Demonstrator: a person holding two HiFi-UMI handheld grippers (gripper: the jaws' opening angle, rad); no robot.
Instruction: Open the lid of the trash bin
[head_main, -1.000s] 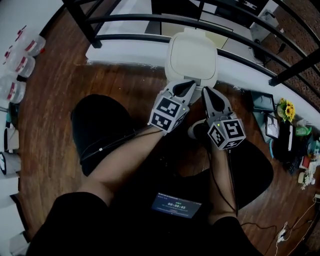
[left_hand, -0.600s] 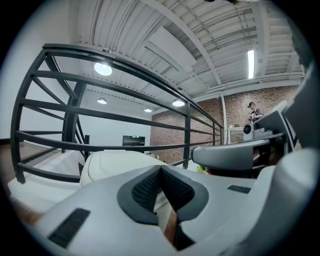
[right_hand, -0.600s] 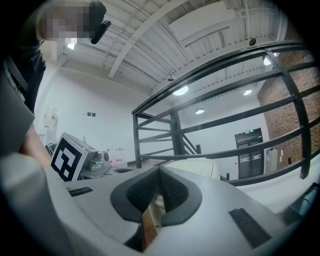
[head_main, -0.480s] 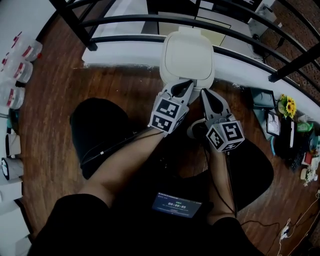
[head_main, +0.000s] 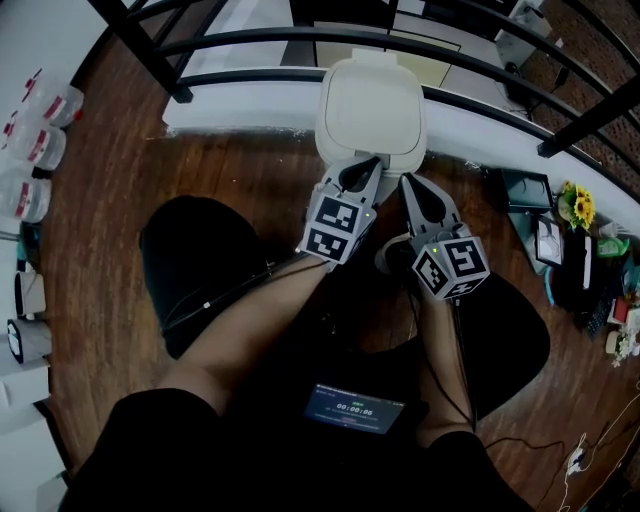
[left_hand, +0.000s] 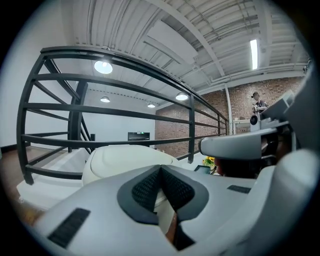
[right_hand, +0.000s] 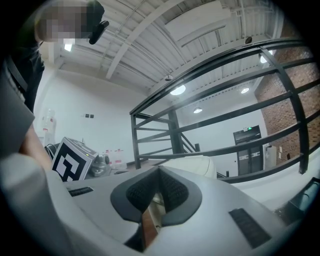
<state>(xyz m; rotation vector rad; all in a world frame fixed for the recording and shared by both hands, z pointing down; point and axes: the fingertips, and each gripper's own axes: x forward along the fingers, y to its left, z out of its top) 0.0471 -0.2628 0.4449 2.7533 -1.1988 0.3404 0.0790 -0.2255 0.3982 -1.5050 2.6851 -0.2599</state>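
Note:
A cream trash bin (head_main: 371, 105) with its lid down stands on the wood floor against the black railing (head_main: 300, 40). My left gripper (head_main: 362, 165) is shut and empty, its tip at the bin's near edge. My right gripper (head_main: 411, 184) is also shut and empty, just right of the left one and slightly short of the bin. In the left gripper view the bin's lid (left_hand: 125, 160) rises just past the closed pads of my left gripper (left_hand: 161, 172). In the right gripper view the bin (right_hand: 192, 163) shows just past my right gripper (right_hand: 159, 172).
A white ledge (head_main: 240, 100) runs under the railing behind the bin. Bottles (head_main: 35, 140) stand along the left wall. A clutter of small items with yellow flowers (head_main: 580, 210) lies at the right. A dark seat (head_main: 195, 260) and a phone (head_main: 357, 410) sit close to the person.
Both grippers have crept a little forward toward the bin, and the head view has shifted slightly. The lid stays down.

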